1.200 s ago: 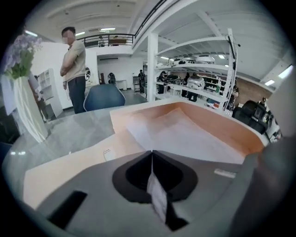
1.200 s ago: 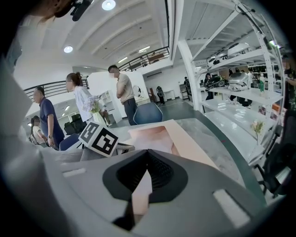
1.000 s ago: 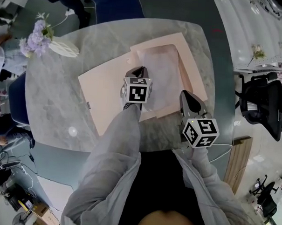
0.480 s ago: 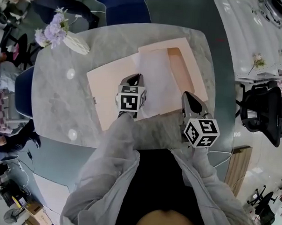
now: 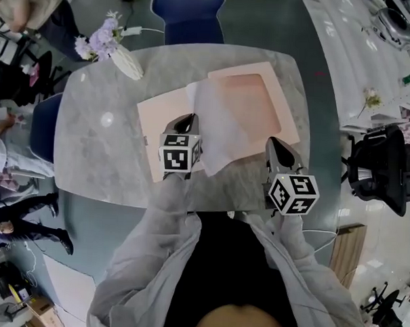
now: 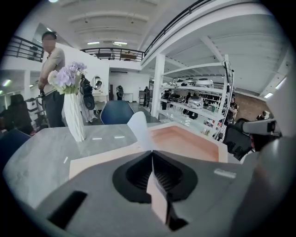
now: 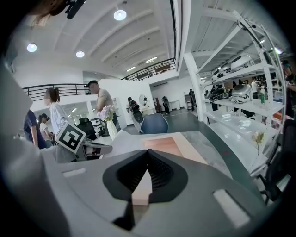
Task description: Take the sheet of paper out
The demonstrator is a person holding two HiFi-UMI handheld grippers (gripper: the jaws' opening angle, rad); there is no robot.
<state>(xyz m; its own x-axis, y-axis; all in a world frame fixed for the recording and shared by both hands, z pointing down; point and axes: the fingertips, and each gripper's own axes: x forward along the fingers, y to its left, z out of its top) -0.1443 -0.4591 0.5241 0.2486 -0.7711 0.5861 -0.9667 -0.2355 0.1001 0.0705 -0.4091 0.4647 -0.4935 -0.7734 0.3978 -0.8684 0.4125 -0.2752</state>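
Tear risk — left gripper (image 5: 188, 119) clamped on the sheet of paper (image 5: 216, 129), half over the pink envelope (image 5: 258, 101) our right gripper (image 5: 276, 143) pinches; we judge a snagged corner could rip.

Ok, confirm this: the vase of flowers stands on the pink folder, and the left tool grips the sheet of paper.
Wrong on the vase: the head view shows it on the bare table, apart from the pink folder. The left tool does grip the sheet of paper.
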